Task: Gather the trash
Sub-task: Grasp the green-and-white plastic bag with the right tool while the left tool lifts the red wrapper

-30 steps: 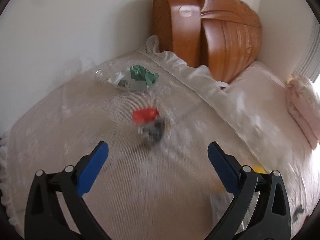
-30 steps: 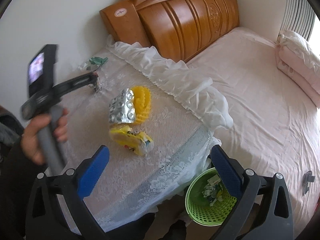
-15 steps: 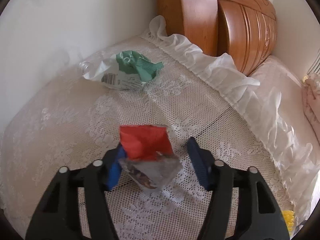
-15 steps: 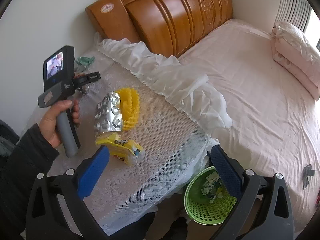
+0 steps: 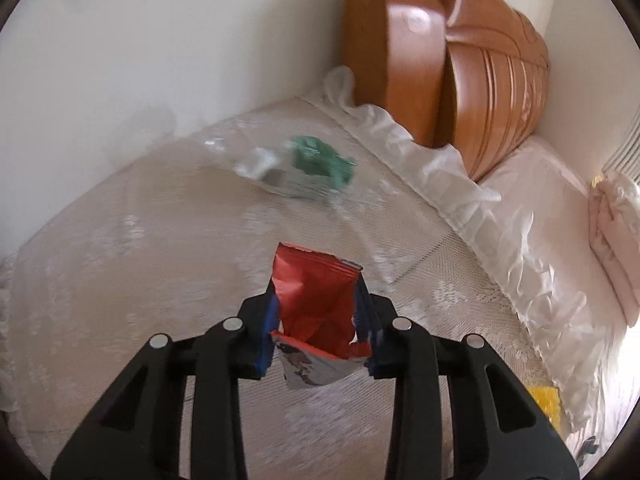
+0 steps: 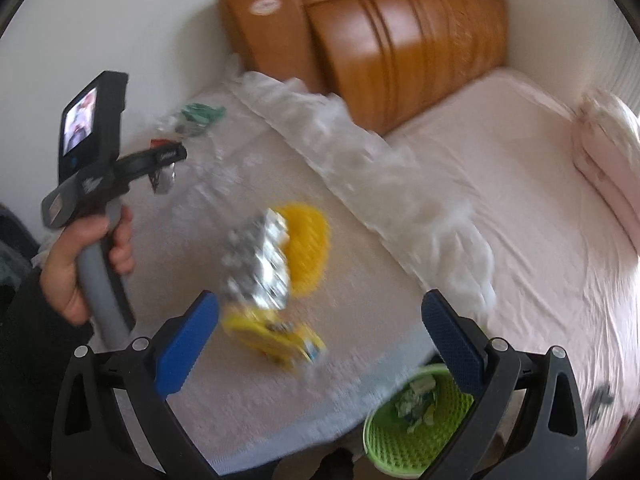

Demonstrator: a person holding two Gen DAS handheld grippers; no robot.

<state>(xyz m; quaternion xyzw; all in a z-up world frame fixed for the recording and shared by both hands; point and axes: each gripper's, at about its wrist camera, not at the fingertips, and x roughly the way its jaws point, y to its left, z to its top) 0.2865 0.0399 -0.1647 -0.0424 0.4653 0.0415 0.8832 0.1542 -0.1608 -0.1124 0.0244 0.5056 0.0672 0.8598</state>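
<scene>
The left claw (image 5: 318, 322), whose jaws have just been closing, now clenches the red wrapper (image 5: 316, 308) above the worktop (image 5: 120, 280); it should grip firmly and carry it to the green basket (image 6: 416, 428) beside the worktop's near edge, while the right claw (image 6: 320, 340) hangs released.

The left gripper (image 5: 318, 320) was angled downward, its jaws just drawn in and pressed against a red wrapper (image 5: 316, 308) from both sides. The left hand (image 6: 86, 256) was seen wrapped around its grey handle, a dark sleeve (image 6: 24, 340) behind. The right gripper (image 6: 320, 340) was held wide apart, nothing between its blue pads (image 6: 184, 344).
</scene>
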